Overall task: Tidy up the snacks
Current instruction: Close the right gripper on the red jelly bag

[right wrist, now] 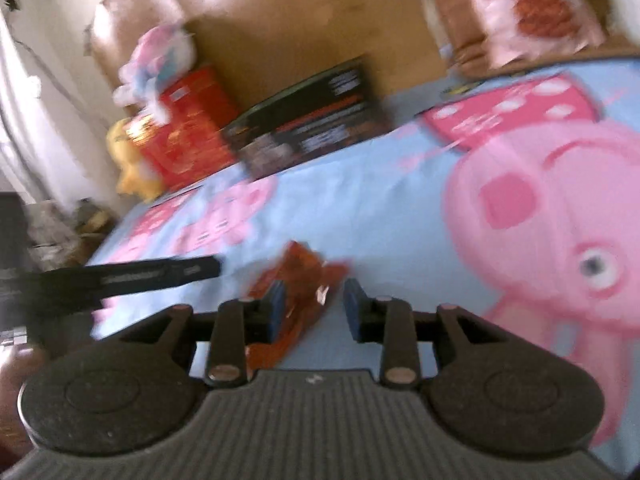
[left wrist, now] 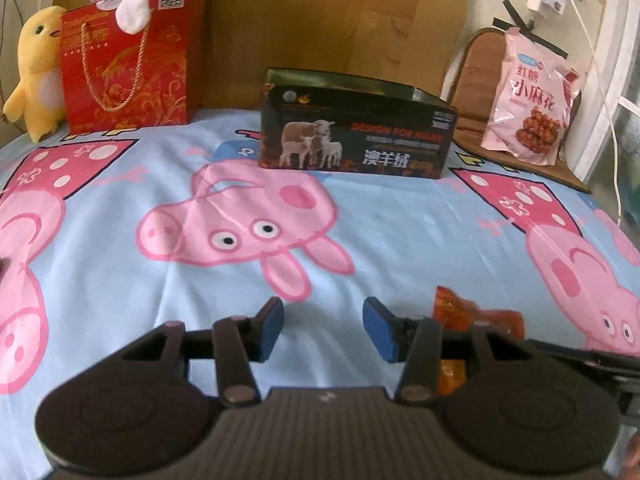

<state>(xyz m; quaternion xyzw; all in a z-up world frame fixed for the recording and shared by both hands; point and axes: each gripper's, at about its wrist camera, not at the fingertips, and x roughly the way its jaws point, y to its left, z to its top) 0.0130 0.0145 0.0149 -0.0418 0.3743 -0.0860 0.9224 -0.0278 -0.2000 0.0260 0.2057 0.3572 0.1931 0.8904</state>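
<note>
On the bed sheet (right wrist: 360,216), orange snack packet (right wrist: 296,280) lies between the parted right gripper (right wrist: 314,304).

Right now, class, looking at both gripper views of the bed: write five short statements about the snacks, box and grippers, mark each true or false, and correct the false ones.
1. The left gripper holds the orange snack packet. False: its jaws are open with only sheet between them; the packet lies off to its right.
2. The orange snack packet lies on the bed sheet between the right gripper's fingers. True.
3. The black box has sheep pictured on its front. True.
4. The pink snack bag lies flat in the middle of the sheet. False: it stands propped at the far right, on a brown cushion.
5. The red gift bag stands left of the black box. True.
</note>
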